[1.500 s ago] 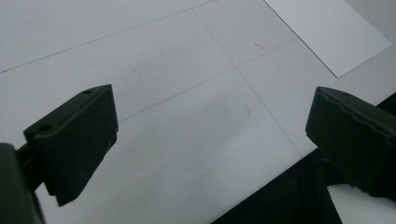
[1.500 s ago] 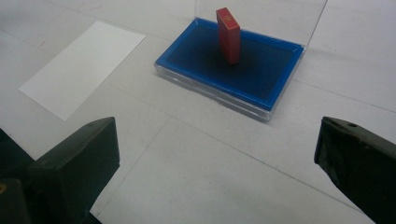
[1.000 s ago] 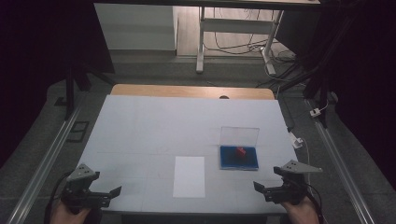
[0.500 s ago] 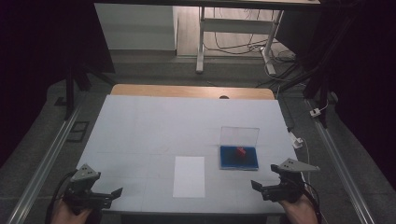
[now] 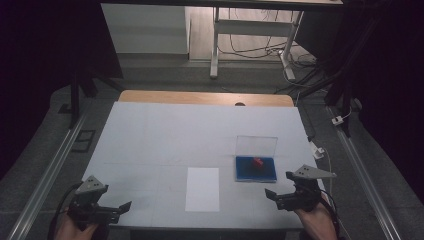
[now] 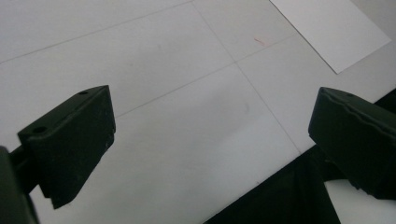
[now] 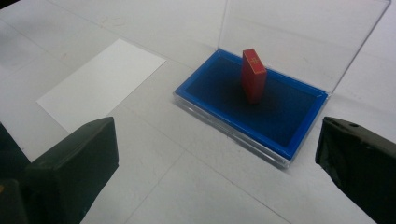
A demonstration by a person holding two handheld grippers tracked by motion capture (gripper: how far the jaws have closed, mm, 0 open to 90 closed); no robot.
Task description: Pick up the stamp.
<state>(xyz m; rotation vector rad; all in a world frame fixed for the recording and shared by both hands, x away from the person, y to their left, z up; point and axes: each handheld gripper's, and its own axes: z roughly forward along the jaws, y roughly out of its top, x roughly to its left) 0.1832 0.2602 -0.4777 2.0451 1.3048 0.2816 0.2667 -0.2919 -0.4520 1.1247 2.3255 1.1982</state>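
A shallow blue-lined case [image 5: 247,173] lies right of the table's centre with its clear lid [image 5: 256,145] standing upright behind it. A small red block [image 5: 258,162] stands on edge inside it. The right gripper view shows the same block [image 7: 253,74], case [image 7: 280,122] and lid [image 7: 299,37] close ahead. My right gripper [image 5: 272,196] is open at the front right, just short of the case, its jaws wide and empty [image 7: 219,156]. My left gripper [image 5: 122,206] is open and empty at the front left corner [image 6: 210,144], over the table's front edge.
A white sheet of paper [image 5: 202,188] lies flat between the grippers, left of the case [image 7: 100,84] [image 6: 331,32]. The white table [image 5: 190,135] ends in a wooden strip at the back. Metal rails run along both sides, and a small white part [image 5: 316,149] lies off the right edge.
My right gripper has edged a little to the left, toward the case. The left gripper has hardly moved. The case, block and paper lie as before.
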